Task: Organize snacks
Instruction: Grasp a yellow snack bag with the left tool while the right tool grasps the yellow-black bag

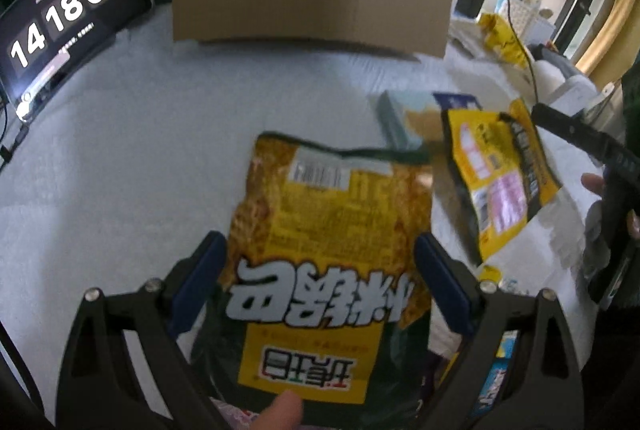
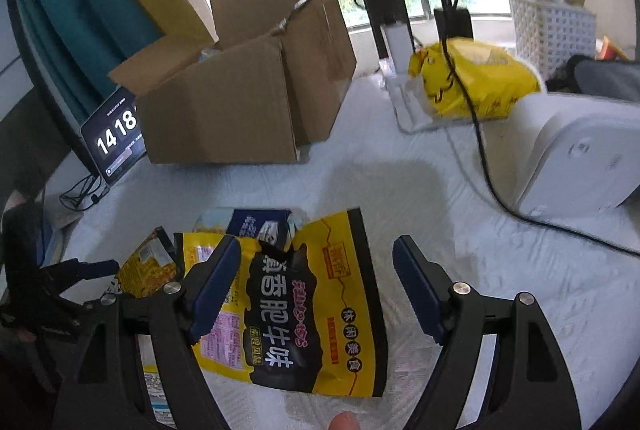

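Left wrist shows my left gripper [image 1: 320, 270], fingers spread, straddling the rice-crisp bag [image 1: 332, 230]; right gripper [image 2: 316, 286], also spread, hangs over the beef-flavour bag [image 2: 312, 306], so next I close on each, then probably carry both to the box [image 2: 240, 82].

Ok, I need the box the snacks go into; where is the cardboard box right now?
The cardboard box stands open at the far side of the table, behind the snack bags; in the right wrist view it is left of centre, beside the clock tablet.

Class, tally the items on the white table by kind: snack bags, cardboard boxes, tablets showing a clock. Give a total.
Snack bags: 3 (rice-cracker bag, beef-flavour bag, yellow bag at the back)
Cardboard boxes: 1 (open box)
Tablets showing a clock: 1 (tablet)
Total: 5
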Demonstrator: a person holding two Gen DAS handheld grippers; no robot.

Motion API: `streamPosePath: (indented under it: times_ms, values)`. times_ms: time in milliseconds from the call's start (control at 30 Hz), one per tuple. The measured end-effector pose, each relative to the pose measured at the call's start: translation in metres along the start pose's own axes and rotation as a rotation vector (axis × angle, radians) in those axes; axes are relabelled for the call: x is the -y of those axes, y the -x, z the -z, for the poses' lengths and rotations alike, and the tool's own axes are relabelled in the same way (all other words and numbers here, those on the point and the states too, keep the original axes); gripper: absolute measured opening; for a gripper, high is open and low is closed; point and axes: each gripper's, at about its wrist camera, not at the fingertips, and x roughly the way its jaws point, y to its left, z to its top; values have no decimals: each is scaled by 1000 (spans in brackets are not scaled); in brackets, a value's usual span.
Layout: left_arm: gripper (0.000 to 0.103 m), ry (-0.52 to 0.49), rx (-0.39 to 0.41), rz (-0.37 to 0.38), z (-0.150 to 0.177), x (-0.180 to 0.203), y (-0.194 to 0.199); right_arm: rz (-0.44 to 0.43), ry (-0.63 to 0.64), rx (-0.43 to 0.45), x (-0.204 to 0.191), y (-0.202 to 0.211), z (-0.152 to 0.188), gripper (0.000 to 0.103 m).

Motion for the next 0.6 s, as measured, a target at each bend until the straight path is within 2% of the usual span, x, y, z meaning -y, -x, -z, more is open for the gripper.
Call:
streamPosePath:
  times_ms: [333, 600]
  values:
    - [99, -41, -11, -70, 2, 9, -7, -30, -28, -48, 3, -15, 8, 81]
    - [99, -71, -36, -52, 1, 20, -11, -86, -19, -80, 0, -19, 11, 81]
